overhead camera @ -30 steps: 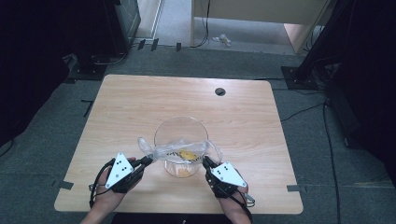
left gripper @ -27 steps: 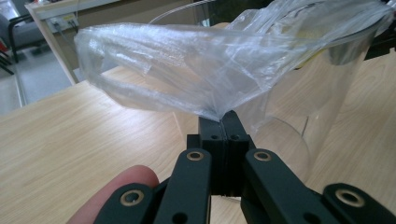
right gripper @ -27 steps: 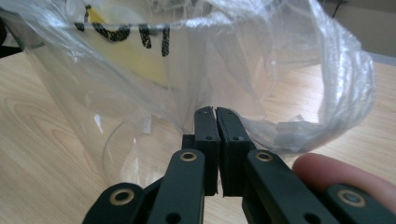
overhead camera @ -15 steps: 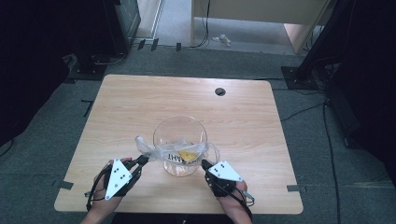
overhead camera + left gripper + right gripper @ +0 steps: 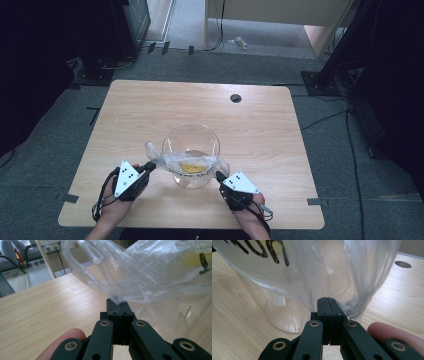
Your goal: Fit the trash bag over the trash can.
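A clear plastic bag (image 5: 192,162) with something yellow inside hangs stretched across a glass bowl (image 5: 191,145) that stands on the wooden desk (image 5: 150,110), near its front edge. The left tool (image 5: 150,166) is clamped on the bag's left edge; in the left gripper view the film (image 5: 140,272) gathers to a pinch right at the closed black tips. The right tool (image 5: 219,175) is clamped on the bag's right edge, and the right gripper view shows the plastic (image 5: 337,272) bunched beside its pressed-together jaws, with the bowl's base (image 5: 284,317) just behind.
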Demonstrator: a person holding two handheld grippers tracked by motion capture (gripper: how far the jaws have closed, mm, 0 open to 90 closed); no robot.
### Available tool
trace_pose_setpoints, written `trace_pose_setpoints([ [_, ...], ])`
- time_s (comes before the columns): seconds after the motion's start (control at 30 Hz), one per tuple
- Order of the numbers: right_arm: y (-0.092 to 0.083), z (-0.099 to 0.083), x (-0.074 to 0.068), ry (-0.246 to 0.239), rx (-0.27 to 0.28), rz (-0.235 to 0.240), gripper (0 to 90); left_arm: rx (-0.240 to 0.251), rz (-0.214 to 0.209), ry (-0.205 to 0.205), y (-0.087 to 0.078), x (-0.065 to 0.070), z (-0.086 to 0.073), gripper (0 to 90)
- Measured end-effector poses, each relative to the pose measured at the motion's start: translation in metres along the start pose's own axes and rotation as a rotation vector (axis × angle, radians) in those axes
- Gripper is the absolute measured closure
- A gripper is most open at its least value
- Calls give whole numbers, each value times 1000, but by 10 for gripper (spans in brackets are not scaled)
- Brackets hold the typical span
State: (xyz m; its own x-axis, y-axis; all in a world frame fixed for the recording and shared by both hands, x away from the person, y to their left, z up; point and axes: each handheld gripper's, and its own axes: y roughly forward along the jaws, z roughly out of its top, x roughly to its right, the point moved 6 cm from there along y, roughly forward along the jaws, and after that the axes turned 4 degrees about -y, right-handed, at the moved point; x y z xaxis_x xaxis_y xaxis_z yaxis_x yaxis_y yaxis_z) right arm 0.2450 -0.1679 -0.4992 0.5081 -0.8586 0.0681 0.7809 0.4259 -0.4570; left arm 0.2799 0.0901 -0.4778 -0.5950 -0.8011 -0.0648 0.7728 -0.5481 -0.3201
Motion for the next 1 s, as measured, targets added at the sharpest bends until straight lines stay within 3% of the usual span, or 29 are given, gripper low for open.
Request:
trace_pose_setpoints([
  [0.13, -7, 4, 4, 13, 54, 26, 720, 14, 15, -36, 1, -5, 2, 900],
  [0.23, -16, 11, 6, 6, 82, 90, 643, 20, 34, -58, 2, -8, 4, 900],
  [0.33, -28, 18, 8, -26, 118, 150, 623, 18, 55, -83, 4, -12, 6, 897],
  [0.37, -28, 18, 8, -26, 118, 150, 623, 18, 55, -83, 4, -12, 6, 896],
  [0.43, -40, 24, 9, -78, 157, 193, 602, 18, 68, -108, 6, -15, 7, 894],
  [0.67, -67, 41, 16, -62, 283, 286, 595, 30, 58, -112, 5, -16, 8, 833],
  [0.73, -75, 51, 19, -49, 325, 285, 593, 35, 50, -114, 5, -16, 9, 808],
  [0.83, -75, 64, 24, -56, 362, 206, 526, 39, 27, -135, 4, -17, 9, 743],
  [0.9, -66, 67, 24, -60, 349, 174, 476, 40, -4, -147, 2, -17, 9, 678],
  [1.0, -49, 65, 21, -51, 303, 199, 468, 54, -29, -141, -3, -19, 9, 604],
])
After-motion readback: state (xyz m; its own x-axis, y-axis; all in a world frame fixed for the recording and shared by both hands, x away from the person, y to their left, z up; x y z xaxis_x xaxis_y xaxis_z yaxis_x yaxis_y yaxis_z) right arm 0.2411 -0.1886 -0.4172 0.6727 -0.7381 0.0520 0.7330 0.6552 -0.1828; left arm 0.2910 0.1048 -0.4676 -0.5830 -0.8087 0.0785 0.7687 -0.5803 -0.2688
